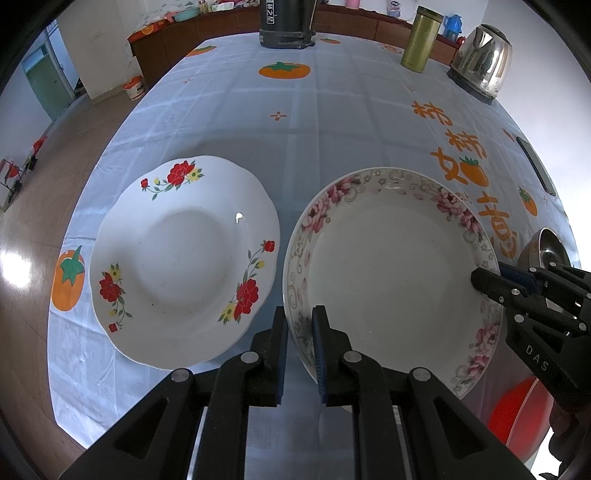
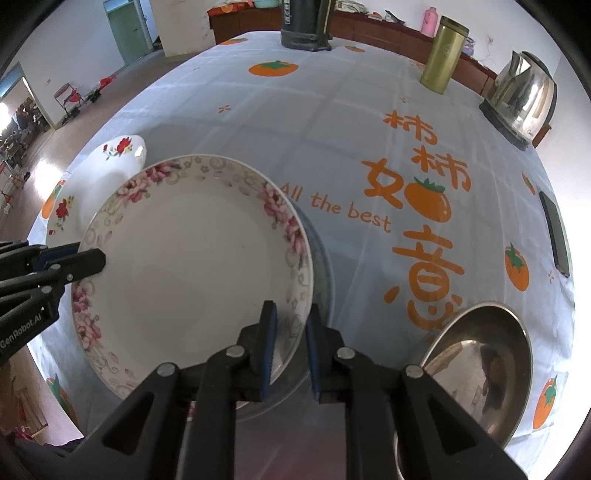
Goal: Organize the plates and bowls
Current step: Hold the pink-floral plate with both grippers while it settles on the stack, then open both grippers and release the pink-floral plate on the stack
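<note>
Your left gripper [image 1: 300, 343] is clamped on the near-left rim of the pink-flowered plate [image 1: 388, 269], one finger outside the rim and one inside. Your right gripper [image 2: 291, 347] pinches the opposite rim of that same plate, so you hold it between both hands, tilted above the tablecloth [image 1: 332, 122].

The left wrist view gives you the whole red-flowered plate [image 1: 184, 258], lying flat just beside the held plate and apart from it. In the right wrist view that plate is mostly hidden behind the pink-flowered one, with only its far rim and one edge showing. The right wrist view alone shows a bluish dish [image 2: 321, 266] directly under the held plate, its edge peeking out on the right; whether the two touch you cannot tell. It also shows the steel bowl [image 2: 484, 373] in full near the table's right edge, while the left view catches only a sliver of it behind the right gripper. Only the left view shows a red round object [image 1: 517, 413] at the lower right.

Count: two flowered plates, one bluish dish, one steel bowl. At the far end stand one steel kettle [image 1: 484, 62], one olive flask [image 1: 421, 40] and one dark appliance [image 1: 286, 26]; one phone [image 2: 556, 232] lies flat at the right edge
</note>
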{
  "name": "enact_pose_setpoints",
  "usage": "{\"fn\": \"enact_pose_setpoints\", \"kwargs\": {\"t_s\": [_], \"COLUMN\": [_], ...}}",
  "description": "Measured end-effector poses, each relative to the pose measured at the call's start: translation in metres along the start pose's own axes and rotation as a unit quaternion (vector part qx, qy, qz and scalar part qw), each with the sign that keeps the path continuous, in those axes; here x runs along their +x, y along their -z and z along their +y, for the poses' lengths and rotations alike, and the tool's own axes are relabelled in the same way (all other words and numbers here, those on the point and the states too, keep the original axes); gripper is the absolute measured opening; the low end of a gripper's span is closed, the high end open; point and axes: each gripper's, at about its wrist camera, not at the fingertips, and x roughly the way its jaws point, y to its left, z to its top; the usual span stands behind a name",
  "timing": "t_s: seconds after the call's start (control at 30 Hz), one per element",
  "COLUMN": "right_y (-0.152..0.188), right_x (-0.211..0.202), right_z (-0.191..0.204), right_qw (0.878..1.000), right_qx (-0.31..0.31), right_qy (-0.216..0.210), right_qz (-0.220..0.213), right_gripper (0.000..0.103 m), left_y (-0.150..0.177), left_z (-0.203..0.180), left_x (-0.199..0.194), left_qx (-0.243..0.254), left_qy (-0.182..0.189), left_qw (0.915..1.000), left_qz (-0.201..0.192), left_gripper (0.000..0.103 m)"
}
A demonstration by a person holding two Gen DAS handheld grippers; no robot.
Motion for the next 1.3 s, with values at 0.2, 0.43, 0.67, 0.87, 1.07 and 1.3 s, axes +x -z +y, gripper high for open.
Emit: {"fn": "enact_pose_setpoints", "kwargs": {"t_s": [0.2,0.43,0.67,0.87,1.07,1.3], "right_y": [0.001,0.002,0.003,0.006,0.003,0.002], "right_x": [0.0,0.0,0.0,-0.007,-0.02,-0.02], "right_z": [0.001,0.002,0.01,0.012,0.004,0.007], "right_qw": [1.0,1.0,1.0,1.0,0.998,0.998], "right_qx": [-0.005,-0.006,-0.015,-0.015,-0.008,-0.009], "right_qy": [0.001,0.004,-0.007,0.0,0.035,0.031], "right_qz": [-0.003,-0.003,-0.004,-0.023,-0.052,-0.049], "right_gripper": [0.017,0.019,0.038,0.072,0.085,0.085], "left_y": [0.0,0.003,0.003,0.006,0.009,0.009], "left_z": [0.0,-0.003,-0.002,0.0,0.003,0.006], "left_x": [0.0,0.001,-0.008,-0.005,-0.005,-0.007], "left_qx": [0.004,0.008,0.007,0.002,-0.005,-0.009], "left_qy": [-0.002,0.003,-0.008,-0.013,-0.015,-0.016], "left_qw": [1.0,0.9999,0.9999,0.9999,0.9999,0.9998], "left_qz": [0.003,0.012,-0.012,-0.004,-0.003,-0.001], "left_gripper": [0.017,0.033,0.061,0.061,0.061,0.061]}}
